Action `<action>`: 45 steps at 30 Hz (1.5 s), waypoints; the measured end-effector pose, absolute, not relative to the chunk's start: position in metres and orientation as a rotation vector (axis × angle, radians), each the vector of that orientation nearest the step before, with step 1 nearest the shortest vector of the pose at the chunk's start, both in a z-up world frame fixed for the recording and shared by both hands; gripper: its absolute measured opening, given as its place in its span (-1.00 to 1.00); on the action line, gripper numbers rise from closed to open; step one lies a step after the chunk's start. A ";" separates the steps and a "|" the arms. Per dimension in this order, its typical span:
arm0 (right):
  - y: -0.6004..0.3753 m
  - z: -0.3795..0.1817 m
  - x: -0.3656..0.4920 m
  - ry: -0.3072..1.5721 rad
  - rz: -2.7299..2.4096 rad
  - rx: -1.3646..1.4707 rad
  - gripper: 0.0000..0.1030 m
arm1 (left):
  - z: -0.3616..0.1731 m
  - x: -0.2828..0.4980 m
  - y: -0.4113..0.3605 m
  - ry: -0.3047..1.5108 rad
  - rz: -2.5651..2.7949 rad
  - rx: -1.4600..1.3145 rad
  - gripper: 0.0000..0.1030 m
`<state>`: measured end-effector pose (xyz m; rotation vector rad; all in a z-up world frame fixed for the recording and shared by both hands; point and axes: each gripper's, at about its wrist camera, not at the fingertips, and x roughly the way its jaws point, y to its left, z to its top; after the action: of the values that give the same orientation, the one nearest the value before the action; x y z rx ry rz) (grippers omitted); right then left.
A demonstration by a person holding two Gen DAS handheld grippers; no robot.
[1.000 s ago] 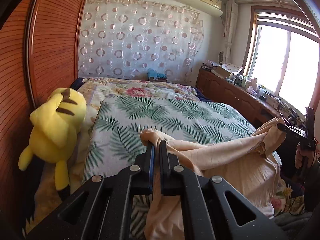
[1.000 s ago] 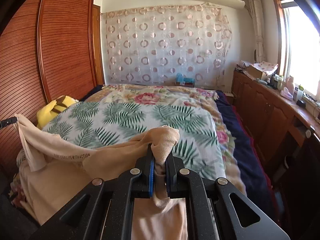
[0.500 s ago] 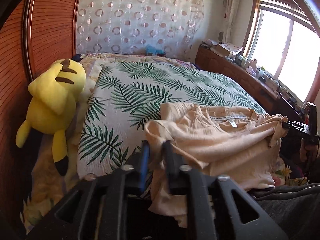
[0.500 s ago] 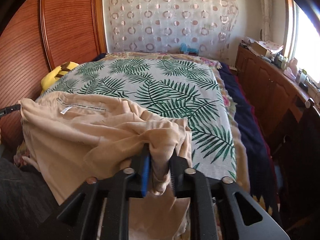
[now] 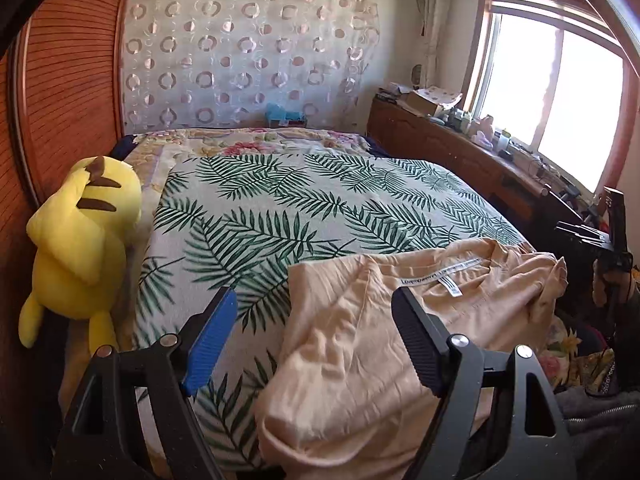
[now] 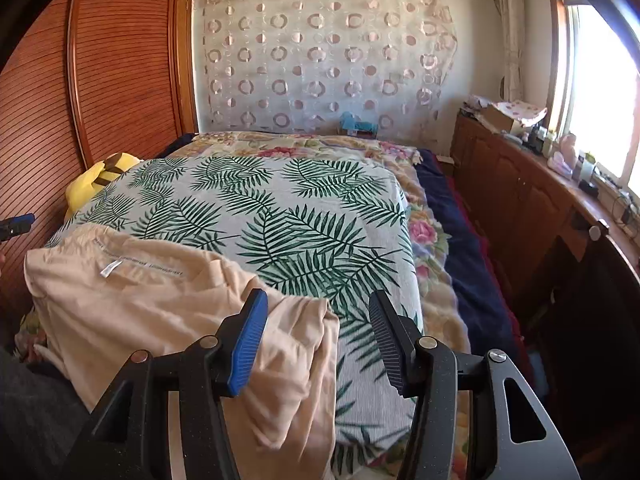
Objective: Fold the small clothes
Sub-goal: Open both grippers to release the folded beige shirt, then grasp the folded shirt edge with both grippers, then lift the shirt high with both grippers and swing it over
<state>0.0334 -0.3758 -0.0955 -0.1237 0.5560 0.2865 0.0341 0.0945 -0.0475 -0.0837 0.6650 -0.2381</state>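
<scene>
A peach garment [image 5: 400, 320] lies crumpled on the leaf-print bed cover [image 5: 280, 208], neck label up, its lower part hanging over the near edge. My left gripper [image 5: 314, 312] hovers over the garment's left corner. Its jaws are opening and the cloth lies loose between them, not pinched. In the right wrist view the same garment [image 6: 140, 292] spreads to the left. My right gripper [image 6: 318, 308] is over its right corner, jaws opening, with cloth by the blue pad [image 6: 248, 340] but released. The right gripper [image 5: 592, 236] also shows at the left view's far right.
A yellow plush toy [image 5: 80, 248] leans against the wooden wardrobe door [image 5: 68, 100] at the bed's left side. A long wooden cabinet [image 6: 520, 200] with clutter runs under the window on the right. A navy blanket [image 6: 460, 232] lines the bed's right edge.
Both grippers went from shut on the lifted garment's corners to open. The garment dropped and now lies on the bed cover, and both views tilted lower toward the bed.
</scene>
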 end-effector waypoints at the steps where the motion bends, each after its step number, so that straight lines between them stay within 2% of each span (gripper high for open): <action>1: -0.374 -0.099 0.044 0.567 0.293 -0.113 0.06 | -0.047 0.039 0.093 0.666 -0.238 -0.076 0.55; 12: -0.356 -0.135 0.104 0.746 0.334 -0.085 0.06 | -0.059 0.092 0.084 0.769 -0.258 -0.036 0.53; 16: -0.355 -0.140 0.109 0.782 0.328 -0.092 0.06 | -0.074 0.113 0.091 0.843 -0.289 -0.098 0.02; 19: -0.354 -0.146 0.119 0.803 0.323 -0.102 0.06 | -0.081 0.125 0.096 0.879 -0.302 -0.125 -0.13; 31: -0.346 -0.153 0.125 0.795 0.327 -0.131 0.04 | -0.110 0.137 0.086 0.984 -0.274 -0.062 -0.14; 33: -0.345 -0.154 0.124 0.789 0.328 -0.139 -0.09 | -0.110 0.135 0.081 0.988 -0.286 -0.052 -0.29; 34: -0.345 -0.154 0.123 0.789 0.336 -0.136 -0.15 | -0.110 0.134 0.079 0.989 -0.295 -0.046 -0.41; 35: -0.344 -0.154 0.123 0.788 0.341 -0.133 -0.27 | -0.110 0.133 0.076 0.991 -0.310 -0.037 -0.62; 37: -0.344 -0.154 0.122 0.788 0.368 -0.127 -0.62 | -0.109 0.129 0.071 0.990 -0.337 -0.036 -0.83; 38: -0.343 -0.154 0.121 0.794 0.398 -0.114 -0.81 | -0.106 0.127 0.070 0.995 -0.350 -0.063 -0.86; 40: -0.343 -0.153 0.117 0.778 0.380 -0.109 -0.83 | -0.090 0.116 0.068 0.962 -0.416 -0.130 -0.88; 45: -0.355 -0.115 0.081 0.623 0.298 -0.072 -0.86 | -0.019 0.067 0.055 0.747 -0.417 -0.041 -0.89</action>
<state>0.0806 -0.3547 -0.1151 -0.0719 0.6234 0.2984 0.0673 0.0548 -0.0191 -0.0407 0.7471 -0.4174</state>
